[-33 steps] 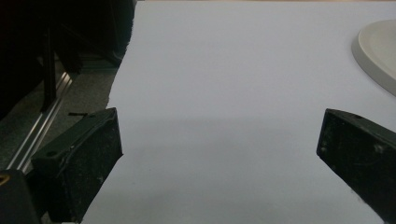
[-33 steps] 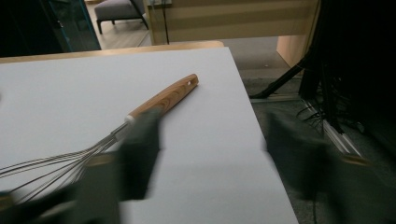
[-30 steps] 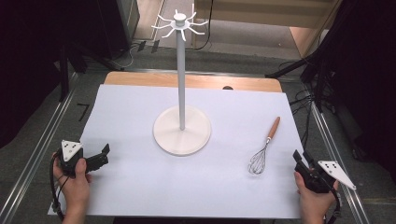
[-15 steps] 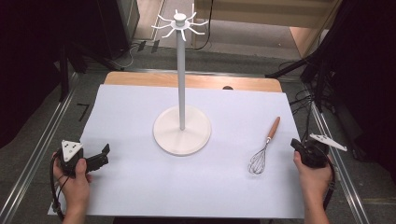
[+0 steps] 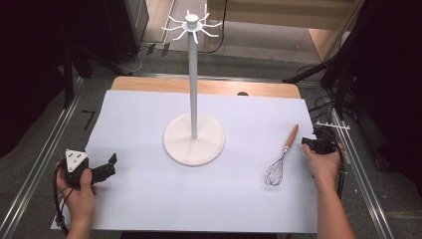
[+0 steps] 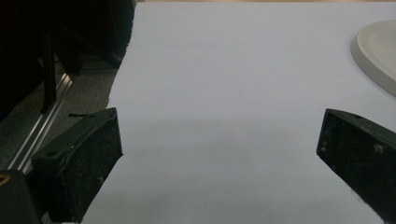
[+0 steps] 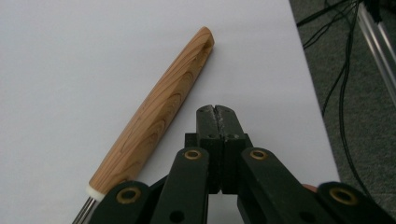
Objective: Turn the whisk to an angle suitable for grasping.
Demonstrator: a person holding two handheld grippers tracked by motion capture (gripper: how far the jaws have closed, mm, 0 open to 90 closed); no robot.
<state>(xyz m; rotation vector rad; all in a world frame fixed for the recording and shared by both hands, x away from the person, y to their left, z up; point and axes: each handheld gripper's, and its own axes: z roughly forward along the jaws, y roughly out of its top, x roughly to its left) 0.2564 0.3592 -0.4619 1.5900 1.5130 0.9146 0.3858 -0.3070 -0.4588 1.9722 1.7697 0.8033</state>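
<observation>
No word, brand or label can be read in these pictures. One sign only: a dark mark like the digit "7" on the grey floor [image 5: 89, 119], at the left of the frame in the high view, just beside the left edge of the white sheet [image 5: 149, 199] — it may be tape, I cannot tell.

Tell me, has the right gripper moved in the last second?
Yes. The right gripper has gone forward and inward, from the paper's near corner to beside the whisk's wooden handle.
</observation>
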